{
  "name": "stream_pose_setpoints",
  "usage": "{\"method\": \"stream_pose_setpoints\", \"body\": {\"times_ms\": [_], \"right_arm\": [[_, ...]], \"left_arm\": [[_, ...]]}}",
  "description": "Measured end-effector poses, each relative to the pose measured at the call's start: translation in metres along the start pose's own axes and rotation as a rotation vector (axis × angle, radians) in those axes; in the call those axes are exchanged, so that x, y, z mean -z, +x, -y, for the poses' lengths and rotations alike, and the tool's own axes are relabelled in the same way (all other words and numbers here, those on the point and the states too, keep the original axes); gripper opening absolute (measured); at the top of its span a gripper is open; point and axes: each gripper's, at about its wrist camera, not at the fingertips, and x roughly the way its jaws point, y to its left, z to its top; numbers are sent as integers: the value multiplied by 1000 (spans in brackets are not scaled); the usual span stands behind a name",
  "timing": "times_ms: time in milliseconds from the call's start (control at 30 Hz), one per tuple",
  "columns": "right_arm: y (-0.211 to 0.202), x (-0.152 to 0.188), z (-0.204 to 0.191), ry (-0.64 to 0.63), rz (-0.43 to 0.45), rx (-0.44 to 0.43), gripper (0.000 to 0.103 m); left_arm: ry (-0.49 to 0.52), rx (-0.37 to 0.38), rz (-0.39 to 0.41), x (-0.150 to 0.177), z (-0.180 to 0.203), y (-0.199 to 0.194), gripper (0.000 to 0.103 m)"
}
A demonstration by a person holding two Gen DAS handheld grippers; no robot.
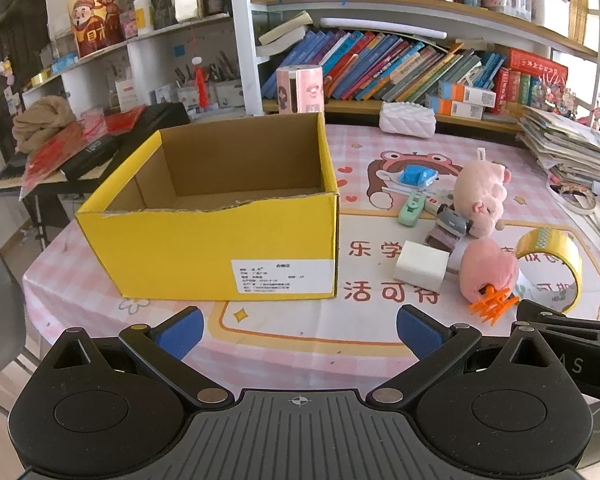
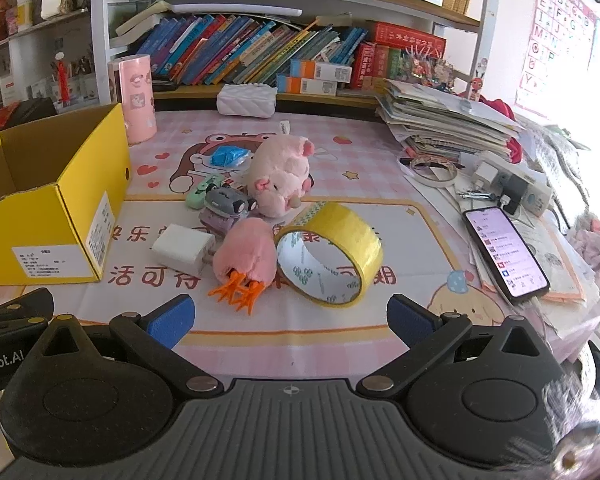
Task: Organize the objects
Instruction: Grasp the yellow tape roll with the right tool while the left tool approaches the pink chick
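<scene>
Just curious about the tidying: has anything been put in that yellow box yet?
No, in the left wrist view the yellow box shows only bare cardboard inside, while the toys and the tape roll sit on the table beside it.

daylight flooded in from the right, washing out an alphabet poster [image 2: 556,36] on the wall. the bench [image 1: 292,328] wore a pink checked cartoon cloth. behind it stood a white bookshelf [image 1: 246,36] crammed with leaning books, and a dark keyboard stand [image 1: 40,216] stood off to the left.
</scene>
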Motion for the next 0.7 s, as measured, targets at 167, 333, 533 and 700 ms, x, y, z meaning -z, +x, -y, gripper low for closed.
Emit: {"method": "stream_pose_setpoints", "body": {"times_ms": [167,333,533,700], "right_arm": [[10,-4,8,-11,-17,-25,103],[20,-11,20,-18,-25,-64,103],[32,-19,33,-48,-30,-107,103],[44,-25,44,-78,-34,-140,102]], "left_arm": [[-7,-11,-20,-4,10,5,103],[-13,-19,-21,-8,22,9,103],[-36,-29,-30,-13,35,14,103],[-53,-36,-35,-15,47,20,103]]}}
